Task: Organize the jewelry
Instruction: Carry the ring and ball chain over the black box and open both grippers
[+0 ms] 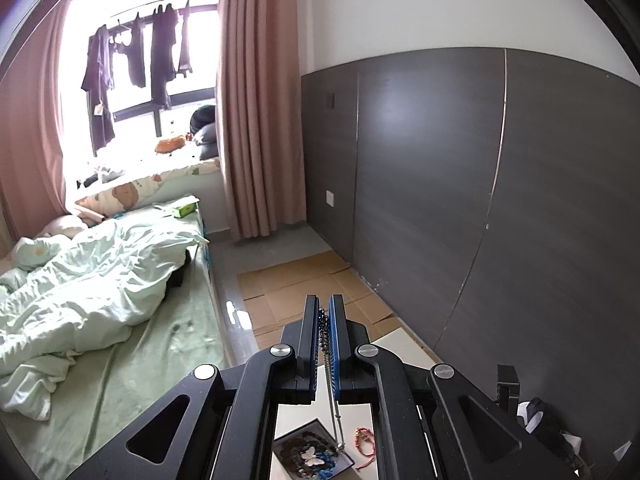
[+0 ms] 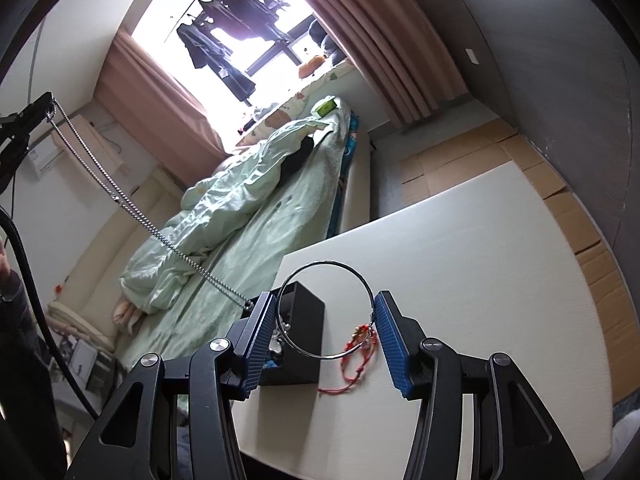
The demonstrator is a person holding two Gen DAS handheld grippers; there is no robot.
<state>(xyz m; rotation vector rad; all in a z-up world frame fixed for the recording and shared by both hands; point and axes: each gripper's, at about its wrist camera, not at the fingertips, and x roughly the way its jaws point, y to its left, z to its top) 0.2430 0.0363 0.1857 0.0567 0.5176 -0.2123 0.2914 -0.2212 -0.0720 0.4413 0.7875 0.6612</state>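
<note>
My left gripper (image 1: 324,312) is shut on a silver chain necklace (image 1: 331,392) that hangs down over a black jewelry box (image 1: 316,456) holding several pieces, among them a white butterfly pendant. In the right wrist view the left gripper (image 2: 48,100) is high at the left and the chain (image 2: 132,208) runs down to the box (image 2: 304,332). My right gripper (image 2: 326,320) holds a thin silver bangle (image 2: 325,310) between its blue pads. A red cord bracelet (image 2: 356,356) lies on the white table (image 2: 480,280) beside the box, and shows in the left wrist view (image 1: 366,446).
A bed with a green duvet (image 1: 100,280) runs along the table's left side. Flattened cardboard (image 1: 304,288) lies on the floor by the dark wall panel (image 1: 480,200). Pink curtains (image 1: 256,100) frame a window with hanging clothes. Dark items (image 1: 540,420) sit at the right.
</note>
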